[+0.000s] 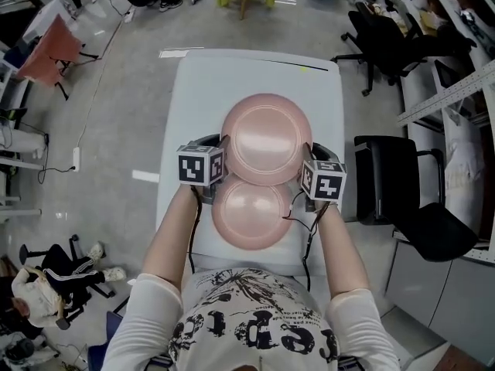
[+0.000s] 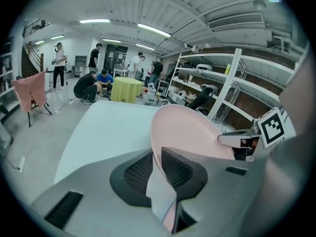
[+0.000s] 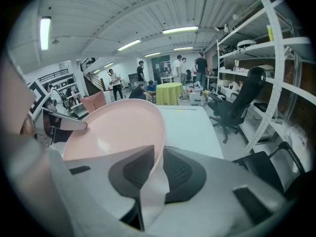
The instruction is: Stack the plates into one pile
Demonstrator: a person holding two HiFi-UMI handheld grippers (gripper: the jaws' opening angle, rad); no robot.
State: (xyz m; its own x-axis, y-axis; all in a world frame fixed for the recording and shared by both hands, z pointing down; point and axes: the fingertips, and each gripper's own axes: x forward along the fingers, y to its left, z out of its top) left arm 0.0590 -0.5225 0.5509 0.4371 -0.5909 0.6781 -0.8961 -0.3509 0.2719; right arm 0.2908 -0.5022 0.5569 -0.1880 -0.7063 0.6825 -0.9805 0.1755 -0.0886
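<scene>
Two pink plates show in the head view. The upper plate (image 1: 267,137) (image 2: 192,132) (image 3: 118,127) is held between both grippers above the white table (image 1: 255,72), and its near edge overlaps the lower plate (image 1: 249,215), which lies flat near the table's front. My left gripper (image 1: 223,157) (image 2: 157,157) is shut on the upper plate's left rim. My right gripper (image 1: 305,161) (image 3: 160,157) is shut on its right rim. Each gripper view shows the rim pinched between the dark pads, with the other gripper across the plate.
Black office chairs (image 1: 387,45) (image 1: 394,180) stand right of the table. A person sits on the floor at lower left (image 1: 46,284). Metal shelving (image 2: 232,83) runs along the right side. A yellow-green covered table (image 2: 126,89) with several people stands beyond the far end.
</scene>
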